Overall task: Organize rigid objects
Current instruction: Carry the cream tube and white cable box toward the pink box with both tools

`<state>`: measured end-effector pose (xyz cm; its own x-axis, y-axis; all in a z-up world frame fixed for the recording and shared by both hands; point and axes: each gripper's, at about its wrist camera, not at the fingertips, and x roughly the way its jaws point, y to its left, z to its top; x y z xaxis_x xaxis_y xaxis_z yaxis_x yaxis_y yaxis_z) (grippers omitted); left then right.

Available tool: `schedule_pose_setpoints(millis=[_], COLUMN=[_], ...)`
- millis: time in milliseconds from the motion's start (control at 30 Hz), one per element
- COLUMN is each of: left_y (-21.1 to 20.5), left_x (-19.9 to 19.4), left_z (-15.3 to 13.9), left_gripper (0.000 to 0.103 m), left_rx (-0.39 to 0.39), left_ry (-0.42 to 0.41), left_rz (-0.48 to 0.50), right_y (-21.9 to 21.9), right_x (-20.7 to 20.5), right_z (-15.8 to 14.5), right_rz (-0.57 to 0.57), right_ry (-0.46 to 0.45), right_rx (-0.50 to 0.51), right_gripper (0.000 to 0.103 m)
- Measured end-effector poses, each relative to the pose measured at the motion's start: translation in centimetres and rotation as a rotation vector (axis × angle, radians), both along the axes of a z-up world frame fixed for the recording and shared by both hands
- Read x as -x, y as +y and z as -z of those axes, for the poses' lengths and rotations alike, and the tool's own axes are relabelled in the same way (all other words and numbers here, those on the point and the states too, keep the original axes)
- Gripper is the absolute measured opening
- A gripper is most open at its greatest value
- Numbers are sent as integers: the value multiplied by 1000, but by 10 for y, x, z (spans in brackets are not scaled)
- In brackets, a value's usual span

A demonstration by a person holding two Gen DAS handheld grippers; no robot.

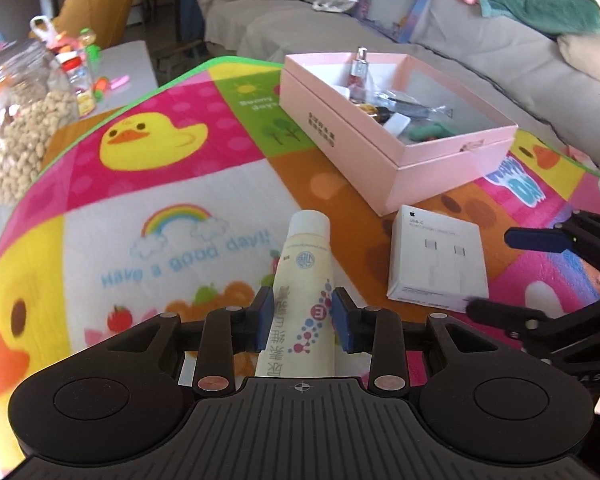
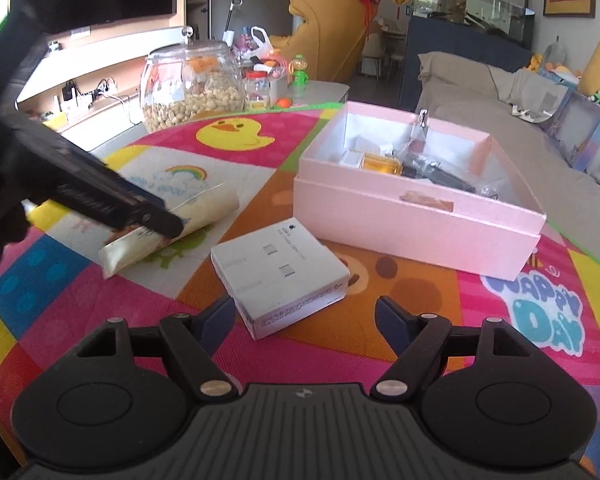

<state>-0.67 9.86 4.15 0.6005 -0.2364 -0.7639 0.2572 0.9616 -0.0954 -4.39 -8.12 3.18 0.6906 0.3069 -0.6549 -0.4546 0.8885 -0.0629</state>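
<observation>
1. A big pink box (image 1: 396, 148) sits open on the bench, past both grippers. Inside it are a small glass bottle (image 1: 359, 68), a yellow-brown bottle (image 2: 382, 165), a clear bag with dark things in it, and some small white bits.
2. A white box (image 2: 282, 276) with small plug pictures on top lies flat, just in front of the pink box. Nothing is on top of it.
3. A pale yellow tube (image 1: 306, 280) with a white cap lies on the bench to the left of the white box.
4. The left gripper (image 1: 303, 314) has its blue pads one on each side of the tube. The pads sit very close to the tube. The jaws are part way apart, and I cannot tell if they press on the tube.
5. The right gripper (image 2: 306, 320) is spread wide with nothing in it. The near corner of the white box lies just past its fingertips, and they do not touch it.
6. A big glass jar (image 2: 192, 84) full of round tan bits stands at the far left edge, with small toys and a little jar next to it.
7. The bench is covered by a bright mat (image 1: 172, 184) with yellow ducks, a rainbow, a bear and a green edge.
8. A grey sofa (image 1: 480, 52) runs behind the bench, with a teal cloth, a pink toy and a purple gift box on it.
9. The right view also shows a dark TV, a yellow chair and a glass tank far back.
</observation>
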Motion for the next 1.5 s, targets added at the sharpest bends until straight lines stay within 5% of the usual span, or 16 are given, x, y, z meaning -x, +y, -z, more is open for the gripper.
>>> schedule_pose_setpoints(millis=[233,467,600,867,933,1167,1500], left_y=[4,-6,-11,0,3,3,-28], left_x=[-8,5,9,3,0,-3,54], left_z=[10,16,17,16,16,16,-6], left_gripper=[41,41,41,40,39,27,25], left_rx=[50,-3,-34,43,71,79,116], left_ry=[50,-31,-57,-33,-25,-50,-76], left_rz=[-67,-69,-70,-106,-116,-154,48], right_y=[-14,-12,14,16,7,-10,-51], right_x=[-3,-4,-19,-61,-59,-28,23], right_z=[0,-18,-14,6,4,-10,-44], right_rz=[153,96,88,159,145,122,150], right_ry=[-79,-64,-57,89,116,48,-83], right_rx=[165,17,21,-4,-50,6,-2], right_gripper=[78,80,82,81,70,69,69])
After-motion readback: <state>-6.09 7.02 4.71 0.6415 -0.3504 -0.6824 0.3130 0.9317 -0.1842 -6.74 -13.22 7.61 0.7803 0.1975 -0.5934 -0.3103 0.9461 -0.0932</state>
